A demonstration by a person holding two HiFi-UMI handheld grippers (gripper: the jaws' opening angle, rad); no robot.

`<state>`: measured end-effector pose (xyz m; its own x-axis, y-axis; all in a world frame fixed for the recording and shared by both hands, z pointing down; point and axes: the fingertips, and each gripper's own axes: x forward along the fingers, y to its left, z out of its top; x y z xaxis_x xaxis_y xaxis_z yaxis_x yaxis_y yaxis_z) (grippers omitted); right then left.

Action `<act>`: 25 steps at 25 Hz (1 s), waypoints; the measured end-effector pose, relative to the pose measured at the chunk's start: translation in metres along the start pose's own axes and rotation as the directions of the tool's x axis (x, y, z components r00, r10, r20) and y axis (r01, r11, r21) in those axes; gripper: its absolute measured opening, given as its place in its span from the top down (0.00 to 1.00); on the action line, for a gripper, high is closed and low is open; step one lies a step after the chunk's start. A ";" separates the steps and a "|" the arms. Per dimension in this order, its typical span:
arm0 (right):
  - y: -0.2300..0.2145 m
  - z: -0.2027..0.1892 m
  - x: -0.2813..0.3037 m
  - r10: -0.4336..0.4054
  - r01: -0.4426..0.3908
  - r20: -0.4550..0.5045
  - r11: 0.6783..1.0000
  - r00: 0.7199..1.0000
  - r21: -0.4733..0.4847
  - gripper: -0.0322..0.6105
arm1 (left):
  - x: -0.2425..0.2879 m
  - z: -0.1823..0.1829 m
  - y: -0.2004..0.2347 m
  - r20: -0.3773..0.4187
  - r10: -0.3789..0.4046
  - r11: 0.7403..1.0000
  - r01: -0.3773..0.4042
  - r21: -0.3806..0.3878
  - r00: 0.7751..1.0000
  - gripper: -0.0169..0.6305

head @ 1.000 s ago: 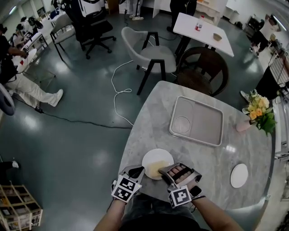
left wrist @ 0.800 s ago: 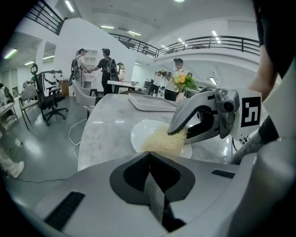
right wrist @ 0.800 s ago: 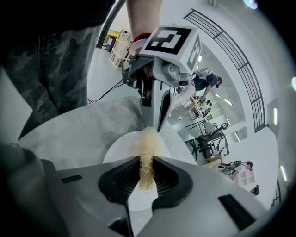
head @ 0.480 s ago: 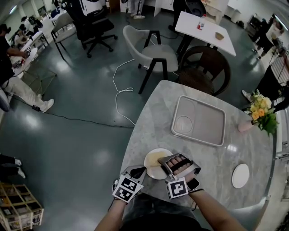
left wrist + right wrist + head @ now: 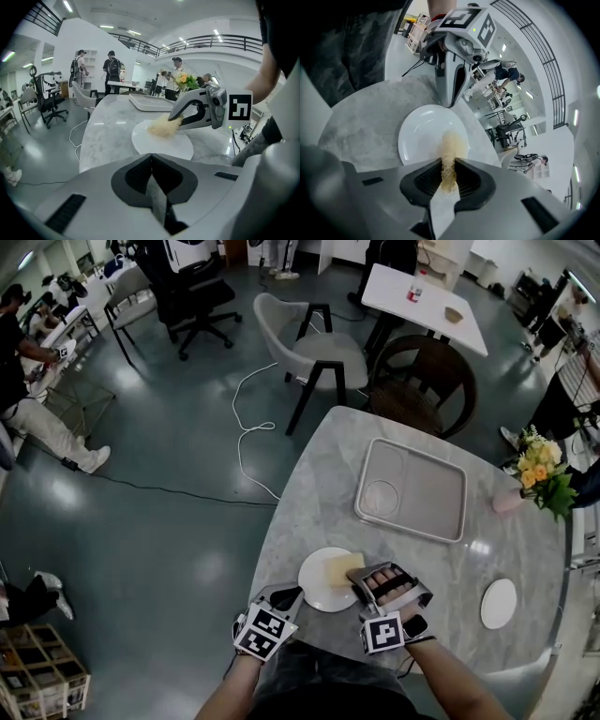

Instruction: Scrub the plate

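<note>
Marble bench (image 5: 309, 493): front edge hidden by arms. White plate (image 5: 317, 592) near front edge, right part covered. Right gripper (image 5: 449, 165): jaws clamped on scrub pad. Left gripper (image 5: 151, 176): jaws closed, empty, beside plate rim, contact unclear. Yellow scrub pad (image 5: 343, 568) rests on plate.
</note>
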<state>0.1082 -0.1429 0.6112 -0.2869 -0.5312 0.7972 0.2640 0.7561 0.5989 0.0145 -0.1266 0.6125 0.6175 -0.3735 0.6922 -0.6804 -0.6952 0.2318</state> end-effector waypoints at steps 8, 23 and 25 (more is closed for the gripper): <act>0.026 0.013 -0.018 0.035 -0.034 0.021 0.999 0.999 -0.009 0.84 | 0.000 0.000 0.001 -0.009 0.000 1.000 0.000 0.000 1.000 0.95; 0.020 0.056 -0.013 0.057 -0.052 0.099 0.998 0.993 -0.046 0.84 | -0.004 0.001 0.003 0.016 -0.028 1.000 0.029 -0.011 0.999 0.95; 0.015 0.061 -0.008 0.083 -0.077 0.109 0.995 0.991 -0.056 0.84 | -0.006 -0.002 0.005 0.007 -0.021 1.000 0.021 -0.010 1.000 0.95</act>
<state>0.0587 -0.1035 0.6092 -0.3624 -0.4221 0.8309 0.3362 0.7723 0.5390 0.0068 -0.1270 0.6109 0.6345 -0.3635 0.6821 -0.6713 -0.6965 0.2533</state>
